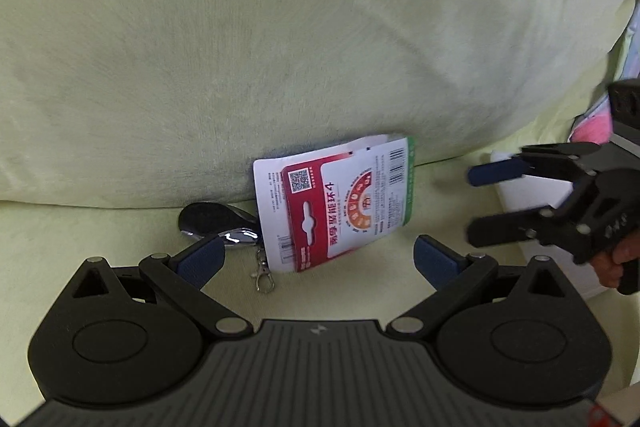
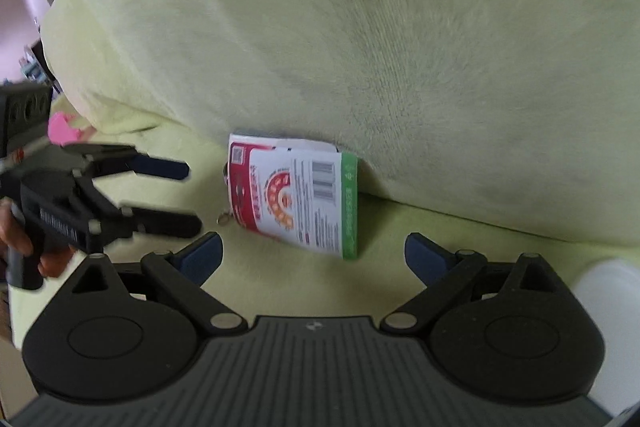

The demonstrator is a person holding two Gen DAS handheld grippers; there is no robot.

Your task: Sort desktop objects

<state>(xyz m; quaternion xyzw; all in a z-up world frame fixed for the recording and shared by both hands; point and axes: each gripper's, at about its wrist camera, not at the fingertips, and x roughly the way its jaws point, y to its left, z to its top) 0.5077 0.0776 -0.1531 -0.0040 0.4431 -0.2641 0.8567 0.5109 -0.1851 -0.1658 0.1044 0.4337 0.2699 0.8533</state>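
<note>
Pale green plush fabric fills the background, with a big cushion rising behind a flat stretch of the same cloth. A red-and-white packet leans against the foot of the cushion, and a black key fob with a small metal clasp lies touching its left edge. The left gripper and the right gripper both hover near the packet, jaws spread wide and holding nothing; a white object sits at the right.
</note>
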